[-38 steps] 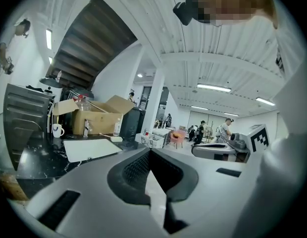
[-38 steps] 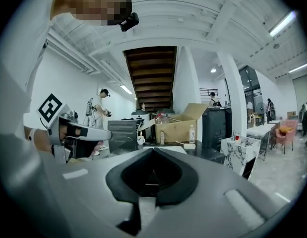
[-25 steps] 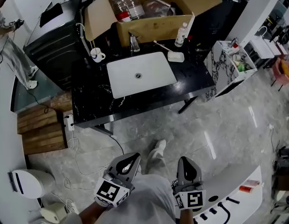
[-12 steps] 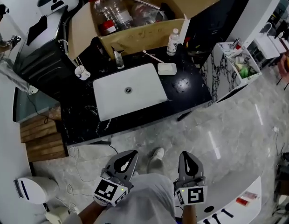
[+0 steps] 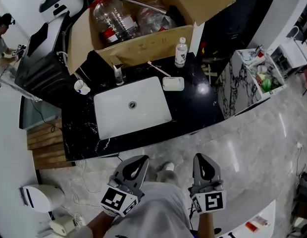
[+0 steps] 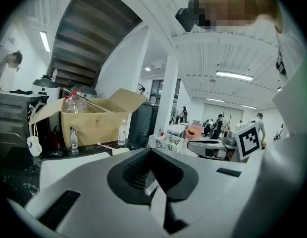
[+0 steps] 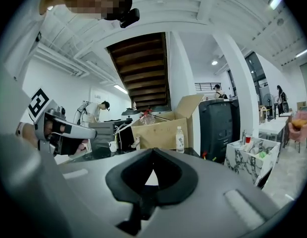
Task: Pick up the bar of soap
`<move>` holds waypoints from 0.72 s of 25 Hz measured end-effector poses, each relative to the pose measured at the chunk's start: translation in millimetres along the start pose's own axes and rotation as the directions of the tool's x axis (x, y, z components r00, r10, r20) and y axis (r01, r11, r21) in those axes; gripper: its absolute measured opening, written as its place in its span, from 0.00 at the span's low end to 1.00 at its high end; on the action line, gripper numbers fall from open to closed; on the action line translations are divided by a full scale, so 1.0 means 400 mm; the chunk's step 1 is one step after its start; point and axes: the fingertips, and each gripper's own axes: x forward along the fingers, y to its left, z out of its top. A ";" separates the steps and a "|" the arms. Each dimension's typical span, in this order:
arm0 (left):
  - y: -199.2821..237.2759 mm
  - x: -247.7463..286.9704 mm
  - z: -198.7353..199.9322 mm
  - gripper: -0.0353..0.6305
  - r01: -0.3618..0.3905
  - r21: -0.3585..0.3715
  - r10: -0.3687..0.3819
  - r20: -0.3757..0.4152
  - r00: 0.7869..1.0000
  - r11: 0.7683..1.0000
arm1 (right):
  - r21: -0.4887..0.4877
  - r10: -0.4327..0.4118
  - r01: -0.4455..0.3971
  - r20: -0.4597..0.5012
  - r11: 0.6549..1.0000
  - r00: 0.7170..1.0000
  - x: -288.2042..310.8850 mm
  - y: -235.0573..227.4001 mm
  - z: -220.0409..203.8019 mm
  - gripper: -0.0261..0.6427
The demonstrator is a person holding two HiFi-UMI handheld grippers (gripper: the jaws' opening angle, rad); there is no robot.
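The pale bar of soap (image 5: 173,84) lies in a white dish on the black counter (image 5: 195,108), just right of the white sink (image 5: 106,124). In the left gripper view the soap (image 6: 120,151) shows small, far beyond the jaws. My left gripper (image 5: 137,161) and right gripper (image 5: 204,158) hang low by the person's body, well short of the counter. Both are shut with nothing between the jaws, as the left gripper (image 6: 151,150) and right gripper (image 7: 153,150) show in their own views.
An open cardboard box (image 5: 143,43) with plastic bottles stands behind the sink. A small bottle (image 5: 181,52), a faucet (image 5: 118,73), a thin stick (image 5: 158,69) and a cup (image 5: 81,87) sit on the counter. A marble-patterned cabinet (image 5: 247,78) stands at the right.
The counter has come nearer and shifted in the head view as the person steps toward it. Both grippers stay shut and low.
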 end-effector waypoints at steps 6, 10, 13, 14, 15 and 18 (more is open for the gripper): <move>0.011 0.057 -0.013 0.05 -0.003 -0.016 0.003 -0.039 0.999 1.000 | 0.009 0.004 -0.005 0.011 1.000 1.000 0.049 -0.050 0.010 0.06; 0.031 0.090 -0.001 0.05 0.002 -0.018 -0.003 -0.035 0.999 1.000 | 0.042 0.000 0.000 0.006 0.999 1.000 0.075 -0.065 0.003 0.06; 0.058 0.110 0.011 0.05 0.009 -0.033 -0.010 -0.029 1.000 0.999 | 0.047 -0.001 0.001 -0.007 0.999 1.000 0.100 -0.060 0.004 0.06; 0.066 0.120 0.020 0.05 0.014 -0.034 -0.015 -0.028 1.000 0.999 | 0.046 -0.002 0.003 -0.010 0.999 1.000 0.110 -0.059 0.009 0.06; 0.072 0.132 0.031 0.05 0.022 -0.031 -0.023 -0.024 0.999 0.999 | 0.045 -0.004 0.005 -0.008 0.999 1.000 0.121 -0.060 0.016 0.06; 0.094 0.175 0.073 0.05 0.037 -0.008 -0.037 0.006 0.999 0.999 | 0.026 -0.004 0.004 -0.001 1.000 1.000 0.162 -0.074 0.038 0.06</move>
